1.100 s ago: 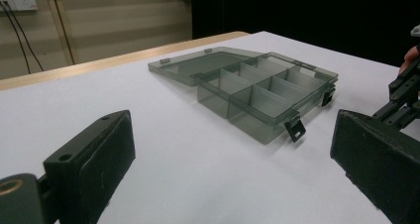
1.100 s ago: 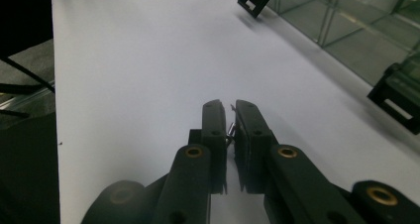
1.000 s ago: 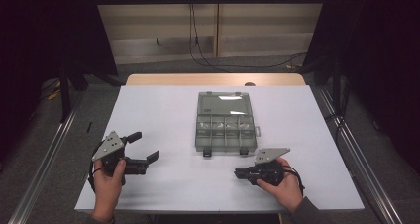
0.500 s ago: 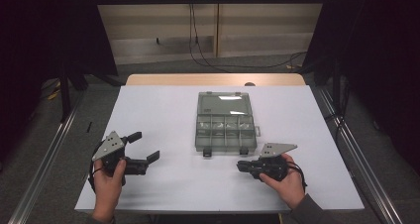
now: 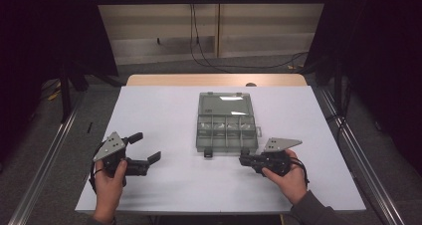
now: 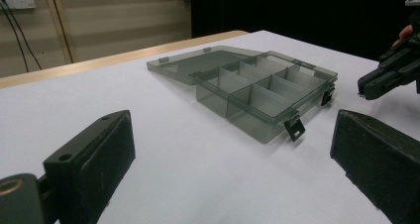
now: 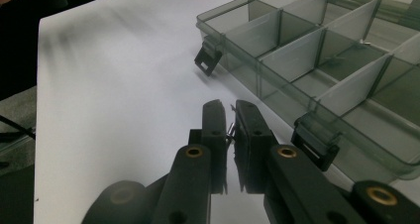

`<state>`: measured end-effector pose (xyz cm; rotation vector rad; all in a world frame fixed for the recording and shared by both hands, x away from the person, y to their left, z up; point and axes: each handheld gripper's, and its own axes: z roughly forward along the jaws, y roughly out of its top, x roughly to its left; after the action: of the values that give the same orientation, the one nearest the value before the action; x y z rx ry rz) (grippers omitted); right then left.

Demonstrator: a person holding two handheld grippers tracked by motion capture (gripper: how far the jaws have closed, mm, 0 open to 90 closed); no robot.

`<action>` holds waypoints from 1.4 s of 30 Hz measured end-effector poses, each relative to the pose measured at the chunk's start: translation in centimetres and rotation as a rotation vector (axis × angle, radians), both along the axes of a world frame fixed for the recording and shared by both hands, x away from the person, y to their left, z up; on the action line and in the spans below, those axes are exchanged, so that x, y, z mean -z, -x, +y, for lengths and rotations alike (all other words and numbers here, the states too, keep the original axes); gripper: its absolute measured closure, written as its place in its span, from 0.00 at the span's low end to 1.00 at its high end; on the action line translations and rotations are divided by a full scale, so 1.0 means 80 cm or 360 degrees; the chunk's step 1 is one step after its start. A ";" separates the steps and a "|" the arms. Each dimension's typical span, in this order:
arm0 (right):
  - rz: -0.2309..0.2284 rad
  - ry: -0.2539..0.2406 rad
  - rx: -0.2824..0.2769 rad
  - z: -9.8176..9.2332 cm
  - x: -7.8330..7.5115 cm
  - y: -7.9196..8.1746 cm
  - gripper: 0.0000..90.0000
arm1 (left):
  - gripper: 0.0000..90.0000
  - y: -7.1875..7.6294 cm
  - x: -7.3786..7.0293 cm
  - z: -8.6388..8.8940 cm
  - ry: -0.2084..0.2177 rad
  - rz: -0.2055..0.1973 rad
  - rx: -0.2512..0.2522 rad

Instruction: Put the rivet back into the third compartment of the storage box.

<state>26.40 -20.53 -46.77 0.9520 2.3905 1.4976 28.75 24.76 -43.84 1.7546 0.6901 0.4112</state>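
- Near right on the counter [image 5: 164,110], right gripper [image 5: 242,160] lies low, tips aimed left at the near right corner of the organizer box [image 5: 226,135], close beside its right latch [image 7: 317,147] but apart from it.
- Right fingers [image 7: 214,120] narrow, almost together; a tiny metal part [image 7: 231,127] shows pinched between them, too small to name. Pinch is this tight probably because the part is so thin.
- Low, level hold likely readies the part to go over the box wall into a compartment; which one, can't tell.
- Organizer box sits mid-counter, lid [image 5: 224,104] flat open on the far side so all compartments are reachable from the near side. Compartments look empty or nearly so; one small speck in the right gripper view, unclear.
- Both black latches hang loose off the near wall, left latch [image 5: 208,152] on the counter.
- Near left, left gripper [image 5: 148,146] rests well apart from the box, fingers [image 6: 94,154] wide, nothing between them; judged parked out of the way while the right works.
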 end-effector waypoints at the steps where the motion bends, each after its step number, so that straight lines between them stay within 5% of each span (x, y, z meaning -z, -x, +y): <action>1: 0.0000 -0.0004 0.0008 0.000 -0.001 -0.001 0.94 | 0.04 0.000 0.000 0.000 -0.0001 -0.0001 0.0000; 42: -0.0092 -0.0037 0.0177 0.007 -0.017 -0.062 0.94 | 0.04 0.000 0.002 -0.001 0.0004 0.0005 -0.0004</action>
<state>31.36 -19.94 -45.44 1.0142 2.2461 1.4952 28.79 24.70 -43.98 1.7525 0.6950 0.4091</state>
